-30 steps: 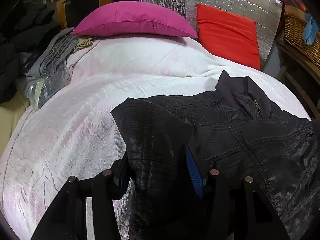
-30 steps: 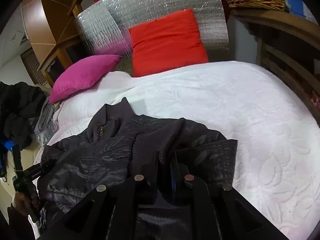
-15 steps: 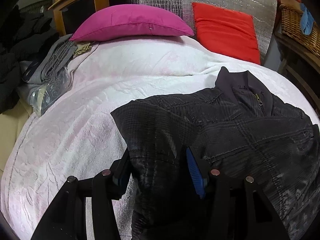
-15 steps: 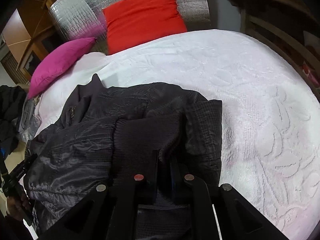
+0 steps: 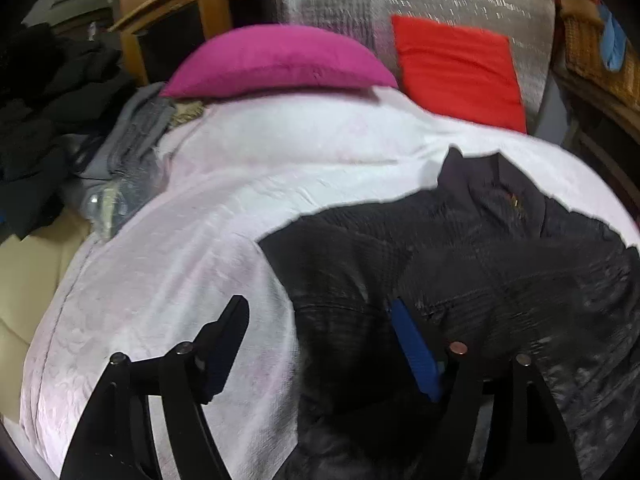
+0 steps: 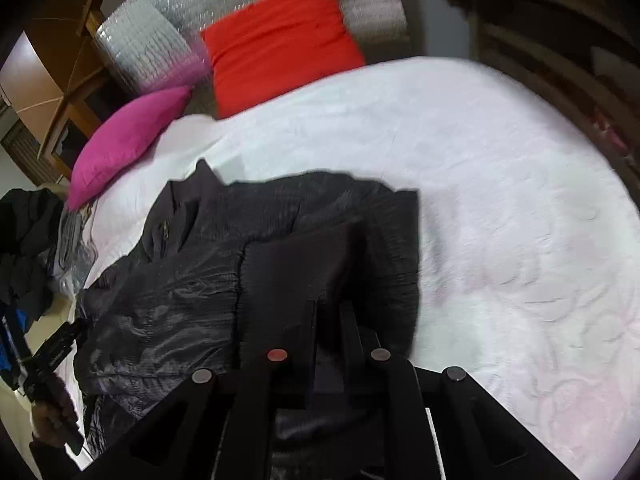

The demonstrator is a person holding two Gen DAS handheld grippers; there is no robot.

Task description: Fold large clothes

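Jaws: your left gripper (image 5: 320, 344) opening, clear of dark jacket (image 5: 460, 264); right gripper (image 6: 329, 320) clenched on its hem. Sleeves folded in; body fold on bed (image 6: 500, 168) remains.

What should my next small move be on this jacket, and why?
Probably lift the left gripper clear of the dark jacket: its jaws are opening, the pads stand apart from the cloth, and that side already lies folded on the white bedspread. Keep the right gripper clamped on its folded-over sleeve until that lies flat too.
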